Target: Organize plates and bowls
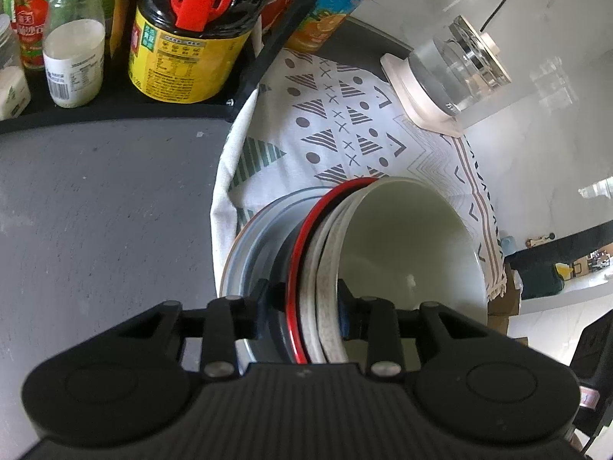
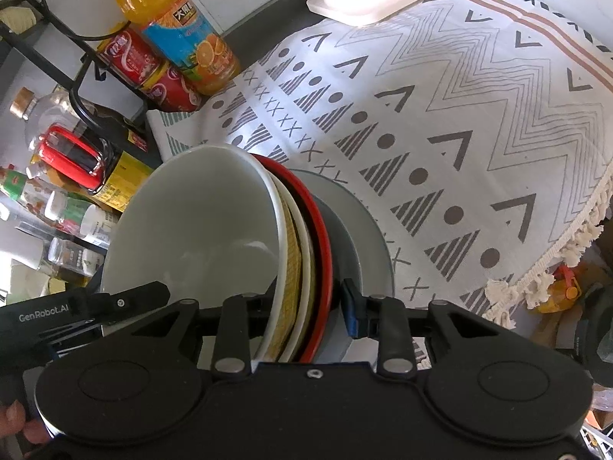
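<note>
Left wrist view: the left gripper (image 1: 304,306) has its fingers (image 1: 346,314) narrowly closed across the rims of a nested stack of bowls (image 1: 406,245), which sits in a grey plate (image 1: 249,253) on the patterned cloth (image 1: 337,122) covering the worktop. Right wrist view: the right gripper (image 2: 302,306) clamps the same stack (image 2: 199,222) at its rims, blue-padded fingers (image 2: 352,306) narrow; an orange drink bottle (image 2: 180,34) stands beyond.
</note>
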The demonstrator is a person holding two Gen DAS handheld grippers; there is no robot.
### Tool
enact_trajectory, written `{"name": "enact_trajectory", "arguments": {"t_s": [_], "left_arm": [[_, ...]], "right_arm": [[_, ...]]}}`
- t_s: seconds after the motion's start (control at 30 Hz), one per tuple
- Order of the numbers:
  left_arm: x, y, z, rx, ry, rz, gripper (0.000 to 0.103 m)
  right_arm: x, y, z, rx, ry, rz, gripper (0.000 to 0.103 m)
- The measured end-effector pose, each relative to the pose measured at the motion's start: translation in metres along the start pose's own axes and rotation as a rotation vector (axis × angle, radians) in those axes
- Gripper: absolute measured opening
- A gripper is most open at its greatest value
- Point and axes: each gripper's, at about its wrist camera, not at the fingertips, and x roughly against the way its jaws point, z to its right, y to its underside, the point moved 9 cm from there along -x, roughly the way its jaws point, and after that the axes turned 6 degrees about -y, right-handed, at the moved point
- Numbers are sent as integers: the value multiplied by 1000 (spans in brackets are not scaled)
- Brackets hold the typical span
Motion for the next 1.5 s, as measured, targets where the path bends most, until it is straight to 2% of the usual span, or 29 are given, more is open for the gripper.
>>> {"name": "enact_trajectory", "arguments": {"t_s": [0.1,0.17,0.23,0.3,0.33,0.4,0.53,0.63,0.7,0.77,0.9,1.2,1.5], "left_arm": [[12,-5,2,-15,-2,44,34],[22,-8,4,-20,-14,72,43],[34,-11,7,-37,-32,113,56],[46,-11,16,-61,-30,151,62],[52,-10,21,-71,-26,163,67],[64,-6,32,-90,-24,189,75],[89,5,54,-155,-27,245,80],[103,16,67,-173,-17,267,82],[112,24,75,-188,-10,282,86],[120,33,83,-214,-12,303,88],[137,52,95,-247,-23,351,103],[161,98,109,-290,-39,396,103],[177,150,122,-354,-87,430,103]], "right_arm": [[14,-2,-3,22,-16,41,41],[28,-6,-4,27,-41,70,51],[44,-10,-3,48,-39,113,60],[61,-14,1,65,-35,155,69],[71,-16,4,70,-37,174,72],[88,-16,10,82,-22,206,85],[123,-14,21,105,8,280,94],[142,-10,29,104,20,317,97],[153,-6,34,114,42,338,103],[165,0,38,127,63,360,103],[186,13,46,153,103,388,103],[226,46,56,194,96,403,103],[251,83,65,241,90,408,103]]}}
